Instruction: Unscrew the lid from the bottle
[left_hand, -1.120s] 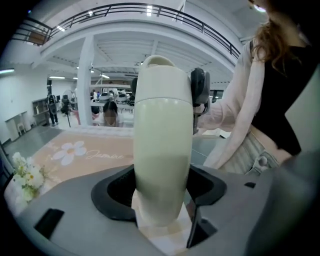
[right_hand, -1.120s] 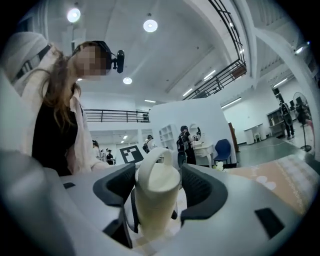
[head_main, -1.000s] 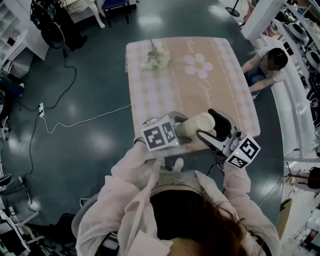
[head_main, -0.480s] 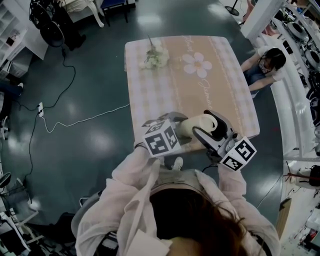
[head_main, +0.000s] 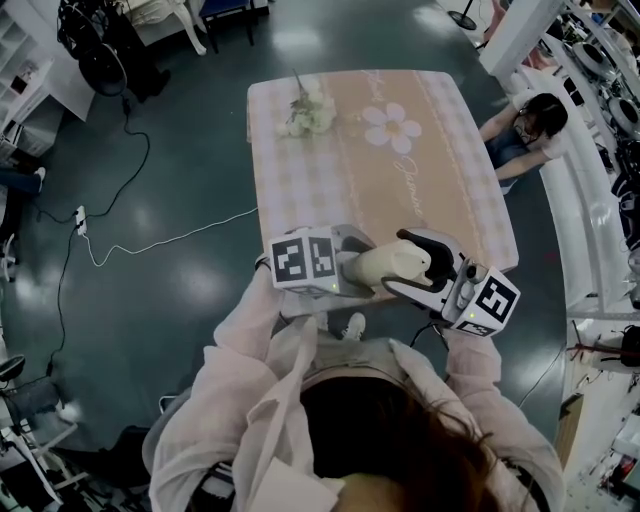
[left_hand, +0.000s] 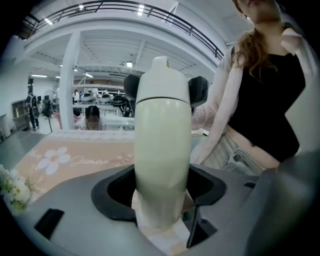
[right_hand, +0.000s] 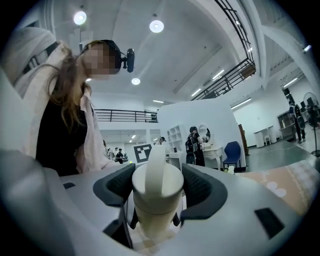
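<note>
Head view: your left gripper (head_main: 352, 272) and right gripper (head_main: 424, 266) meet at lower centre of frame, by near edge of desk (head_main: 330, 190). Cream bottle (head_main: 385, 268) lies roughly level between them. Left gripper view: jaws wide, pads clamped on bottle body, lid (left_hand: 162, 80) at top centre of frame. Right gripper view: your pads press both sides of lid, its strap facing camera.

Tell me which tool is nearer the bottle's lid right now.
Right. The right tool has its jaws on either side of the lid, pads against it. The left tool grips the bottle near its base, at the far end from the lid.
</note>
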